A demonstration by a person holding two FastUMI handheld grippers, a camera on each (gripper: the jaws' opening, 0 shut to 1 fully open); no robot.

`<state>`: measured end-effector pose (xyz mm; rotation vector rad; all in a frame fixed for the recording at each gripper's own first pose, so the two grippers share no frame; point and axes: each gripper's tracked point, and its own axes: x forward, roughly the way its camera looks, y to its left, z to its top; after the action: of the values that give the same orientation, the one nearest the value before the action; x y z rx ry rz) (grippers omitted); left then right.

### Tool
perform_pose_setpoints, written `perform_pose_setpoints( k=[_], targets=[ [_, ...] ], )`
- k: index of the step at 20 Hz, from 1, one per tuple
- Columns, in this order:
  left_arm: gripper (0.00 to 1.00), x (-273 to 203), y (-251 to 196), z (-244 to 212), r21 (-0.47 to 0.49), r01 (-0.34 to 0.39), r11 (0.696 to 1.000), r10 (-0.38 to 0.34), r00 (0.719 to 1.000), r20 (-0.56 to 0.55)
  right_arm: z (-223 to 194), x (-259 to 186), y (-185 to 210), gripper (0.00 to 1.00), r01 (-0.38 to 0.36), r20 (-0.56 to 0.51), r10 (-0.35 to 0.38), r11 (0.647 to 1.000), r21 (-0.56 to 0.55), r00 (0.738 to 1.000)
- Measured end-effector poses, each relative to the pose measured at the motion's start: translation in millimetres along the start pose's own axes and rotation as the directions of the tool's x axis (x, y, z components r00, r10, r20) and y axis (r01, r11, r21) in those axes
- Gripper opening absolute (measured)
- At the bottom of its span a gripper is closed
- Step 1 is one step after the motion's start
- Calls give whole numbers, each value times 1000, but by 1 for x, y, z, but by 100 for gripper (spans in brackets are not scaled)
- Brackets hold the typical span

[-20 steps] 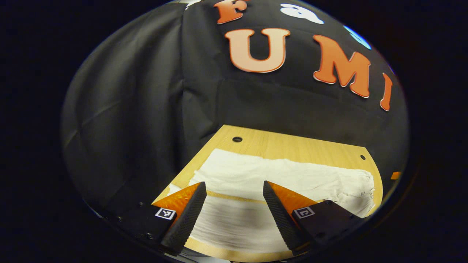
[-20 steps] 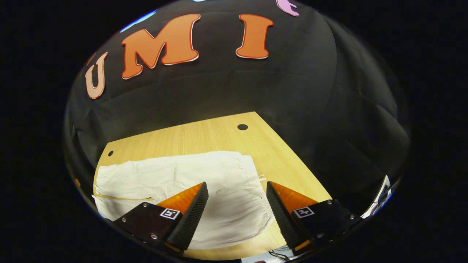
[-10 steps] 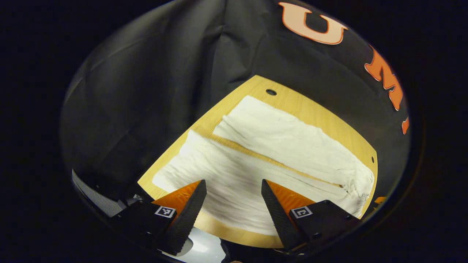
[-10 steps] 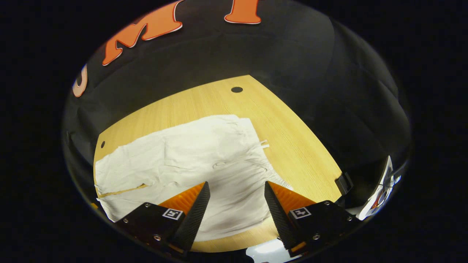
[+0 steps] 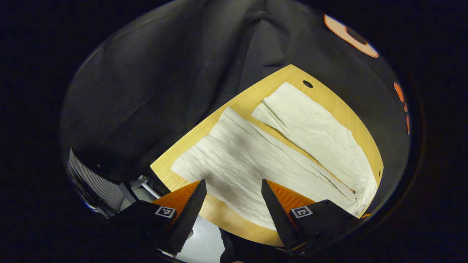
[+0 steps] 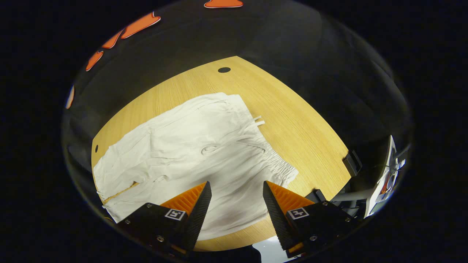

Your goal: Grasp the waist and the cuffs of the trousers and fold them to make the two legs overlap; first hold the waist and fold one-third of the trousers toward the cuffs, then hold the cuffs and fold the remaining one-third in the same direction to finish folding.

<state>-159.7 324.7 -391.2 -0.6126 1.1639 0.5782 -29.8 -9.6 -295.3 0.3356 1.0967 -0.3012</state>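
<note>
Left gripper view: left gripper spread, unladen above crumpled white cloth trousers flat on light wooden table; right gripper likewise released over waist

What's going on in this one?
A person holds two grippers over white trousers spread flat on a wooden table, legs apart and nothing folded yet. The left gripper hangs open above the cuff end, the right gripper open above the waist. Neither touches the cloth.

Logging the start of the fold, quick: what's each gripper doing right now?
Left gripper: open, empty, above the trousers legs.
Right gripper: open, empty, above the waist.
</note>
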Motion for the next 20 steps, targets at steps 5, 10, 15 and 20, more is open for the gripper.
perform_pose_setpoints(
  k=[5, 10, 15, 20],
  targets=[
    [99, 17, 18, -8, -178, 22, 984, -35, 997, -71, -15, 12, 0, 86, -23, -52, 27, 997, 73, 998],
    [99, 31, 35, -7, -320, 55, 946, -90, 991, -96, -28, 19, 1, 84, -46, -90, 62, 986, 161, 994],
    [100, 46, 35, -9, -467, 108, 878, -181, 977, -116, -33, 19, -11, 83, -34, -92, 56, 973, 227, 994],
    [89, 55, 30, 14, -510, 193, 838, -258, 964, -59, -41, 17, -22, 83, -33, -79, 64, 940, 340, 995]
  ],
)
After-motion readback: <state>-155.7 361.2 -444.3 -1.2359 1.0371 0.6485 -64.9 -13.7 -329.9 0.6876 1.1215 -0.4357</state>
